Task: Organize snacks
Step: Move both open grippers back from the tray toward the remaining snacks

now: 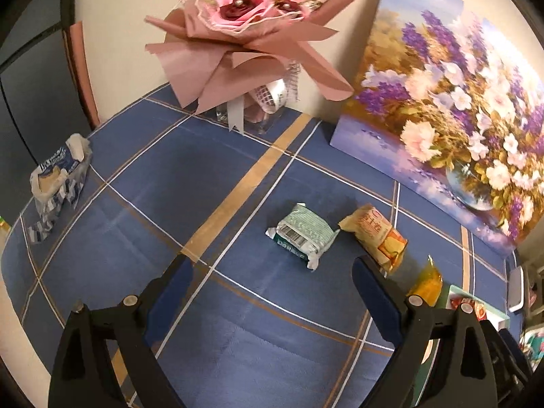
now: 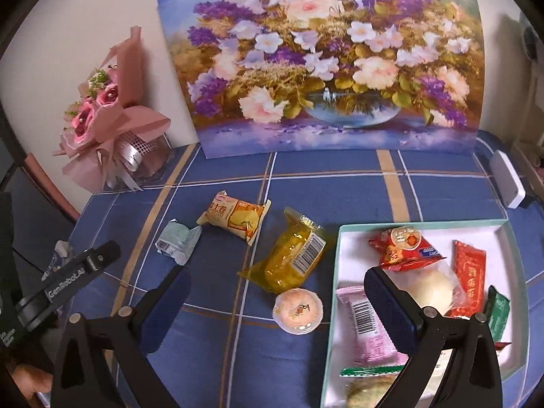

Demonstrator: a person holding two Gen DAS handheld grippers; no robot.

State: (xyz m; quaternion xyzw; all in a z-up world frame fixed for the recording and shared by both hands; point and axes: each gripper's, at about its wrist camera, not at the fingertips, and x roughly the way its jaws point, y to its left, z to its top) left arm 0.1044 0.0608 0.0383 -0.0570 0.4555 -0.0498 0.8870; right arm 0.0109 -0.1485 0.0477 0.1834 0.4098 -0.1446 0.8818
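Right gripper [image 2: 275, 292]: hanging wide open, holding nothing; its right finger is overlapping the box, left finger over bare cloth.
Jelly cup [image 2: 298, 311]: sitting upright on the cloth between the right gripper's fingers, just left of the box, touching neither pad.
Yellow packet [image 2: 289, 256]: lying flat just behind the cup, long axis running diagonally from near-left to far-right, barcode label facing up.
Roll snack [image 2: 234, 217]: lying behind-left of the yellow packet, long axis slanting left-far to right-near; red logo and Chinese characters showing, too small to read.
Pale green packet [image 1: 301, 234]: lying left of the roll snack, barcode up, long axis running diagonally.
Box [image 2: 421, 226]: sitting at right, holding red, pink, green and clear-wrapped snacks; printing there is Chinese and not legible.
Left gripper [image 1: 272, 278]: also standing wide open, gripping nothing, pointing down at the green packet, which is lying beyond the fingertips.
Tablecloth [image 1: 170, 176]: blue plaid, lying under everything.
Tissue pack [image 1: 57, 176]: sitting far left, well apart.
Bouquet [image 1: 251, 27]: partial lettering "UDIO" showing on the wrap.
Painting [image 2: 326, 61]: leaning on the wall.
Lettering on the left tool's body, seen from the right view: "GenRobot.AI".
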